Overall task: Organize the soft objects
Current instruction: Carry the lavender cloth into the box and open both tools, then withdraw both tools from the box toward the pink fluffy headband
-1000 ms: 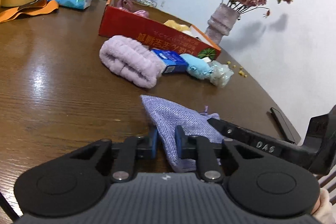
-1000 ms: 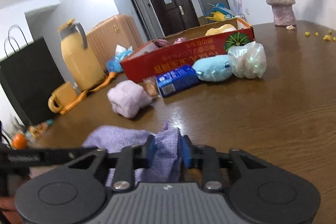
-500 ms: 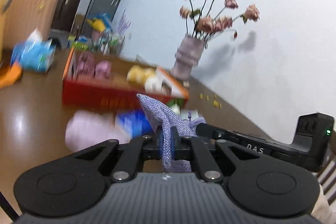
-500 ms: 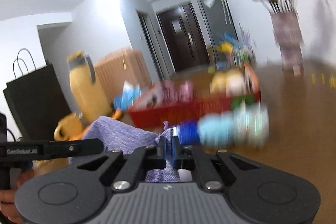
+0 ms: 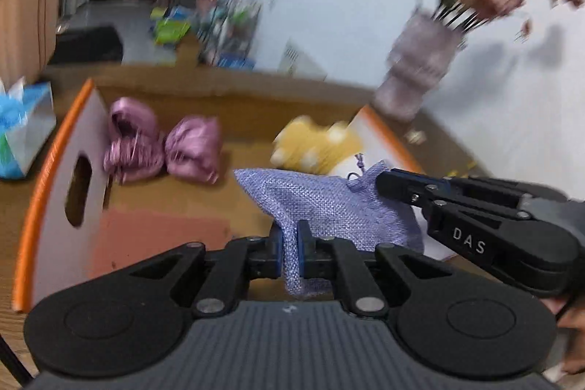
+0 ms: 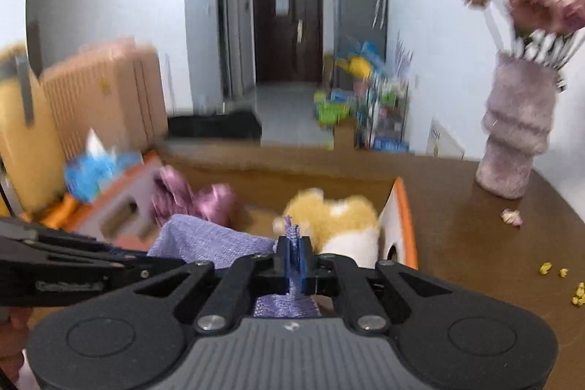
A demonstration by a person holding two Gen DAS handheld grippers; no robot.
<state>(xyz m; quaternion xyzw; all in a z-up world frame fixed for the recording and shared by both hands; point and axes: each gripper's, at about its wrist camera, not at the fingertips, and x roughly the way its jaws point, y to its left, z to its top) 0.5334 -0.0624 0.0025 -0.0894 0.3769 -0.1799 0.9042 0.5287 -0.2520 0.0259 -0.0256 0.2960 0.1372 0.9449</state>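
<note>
A lavender burlap pouch (image 5: 321, 203) hangs between both grippers above the open cardboard box (image 5: 55, 148). My left gripper (image 5: 290, 236) is shut on its lower edge. My right gripper (image 6: 293, 249) is shut on the drawstring end of the pouch (image 6: 208, 240); it also shows in the left wrist view (image 5: 387, 178) at the pouch's right corner. Inside the box lie pink satin pouches (image 5: 164, 148) and a yellow plush toy (image 5: 314, 148), also in the right wrist view (image 6: 332, 214). The frames are motion-blurred.
The box has orange-edged walls (image 6: 406, 222) and sits on a brown wooden table (image 6: 475, 243). A fuzzy vase of dried roses (image 6: 515, 134) stands to the right. A blue tissue pack (image 5: 22, 130) lies left of the box, with a yellow jug (image 6: 18, 134) behind.
Both grippers shut on the pouch, lifted it off the table and carried it forward until it hangs over the open box. The items in front of the box have dropped out of view.
</note>
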